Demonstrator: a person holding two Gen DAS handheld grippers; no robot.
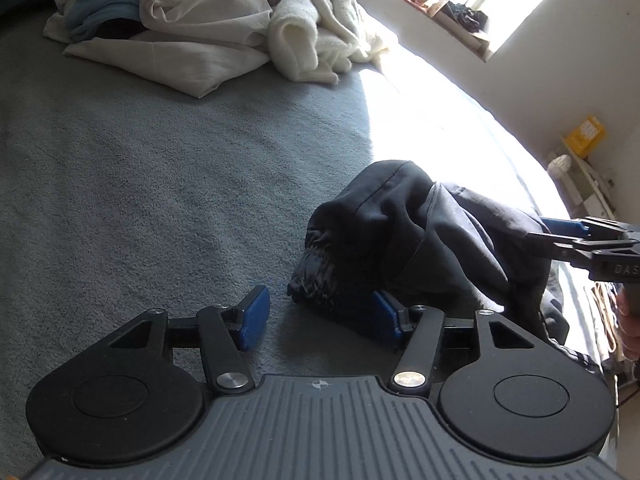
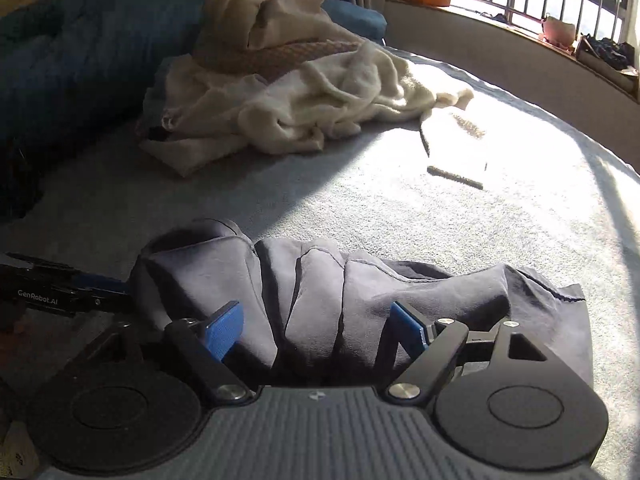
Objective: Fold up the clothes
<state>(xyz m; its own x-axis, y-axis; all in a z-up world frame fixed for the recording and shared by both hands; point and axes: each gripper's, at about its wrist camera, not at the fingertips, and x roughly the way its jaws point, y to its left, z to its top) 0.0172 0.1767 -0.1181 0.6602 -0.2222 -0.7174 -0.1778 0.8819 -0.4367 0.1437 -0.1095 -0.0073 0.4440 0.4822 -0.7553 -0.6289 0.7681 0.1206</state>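
A crumpled dark garment [image 1: 420, 236] lies bunched on the grey bed cover [image 1: 160, 184], with a gathered elastic edge [image 1: 316, 272] at its near end. My left gripper [image 1: 320, 316] is open and low over the cover; its right pad [image 1: 386, 316] touches the garment's edge and its left pad sits over bare cover. My right gripper [image 2: 316, 330] is open, with the garment's folds [image 2: 312, 292] bulging between its blue pads. The right gripper [image 1: 560, 234] enters the left wrist view from the right side. The left gripper [image 2: 68, 292] shows at the garment's left end.
A pile of cream and white clothes [image 1: 192, 32] with a blue piece [image 1: 104, 4] lies at the far side of the bed. A blue duvet [image 2: 80, 60] is at the back left. A barred window and sill [image 2: 520, 12] throw a bright sun patch [image 2: 480, 152].
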